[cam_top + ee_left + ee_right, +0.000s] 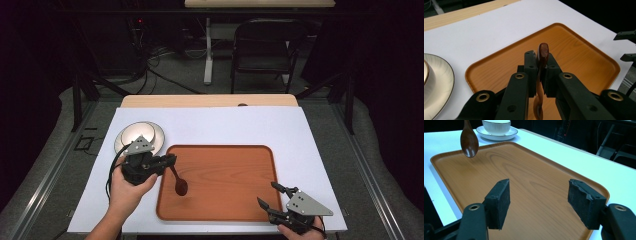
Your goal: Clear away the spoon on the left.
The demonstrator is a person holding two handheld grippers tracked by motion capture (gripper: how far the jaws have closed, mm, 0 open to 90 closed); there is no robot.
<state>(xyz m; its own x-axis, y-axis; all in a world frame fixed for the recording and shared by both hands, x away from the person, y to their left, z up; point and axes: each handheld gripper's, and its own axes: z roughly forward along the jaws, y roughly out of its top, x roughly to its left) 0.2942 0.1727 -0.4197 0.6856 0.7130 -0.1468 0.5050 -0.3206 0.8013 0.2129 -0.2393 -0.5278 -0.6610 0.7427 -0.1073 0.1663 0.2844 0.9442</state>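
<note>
A dark wooden spoon (pixel 180 186) hangs over the left part of the brown wooden tray (pixel 235 175), bowl end down. My left gripper (pixel 173 160) is shut on its handle. In the left gripper view the two pads press on the handle (pixel 543 53) from both sides, above the tray (pixel 579 50). My right gripper (pixel 267 193) sits at the tray's near right corner with its jaws wide apart and nothing between them. From the right gripper (pixel 539 195) I look across the tray (pixel 524 167) to the spoon's bowl (pixel 469 141), held a little above the wood.
A white bowl on a white saucer (pixel 140 135) stands on the white table cover, just left of the tray's far left corner and behind my left hand. The saucer's rim (pixel 441 75) lies close to the left gripper. A folding chair (pixel 265 47) stands beyond the table.
</note>
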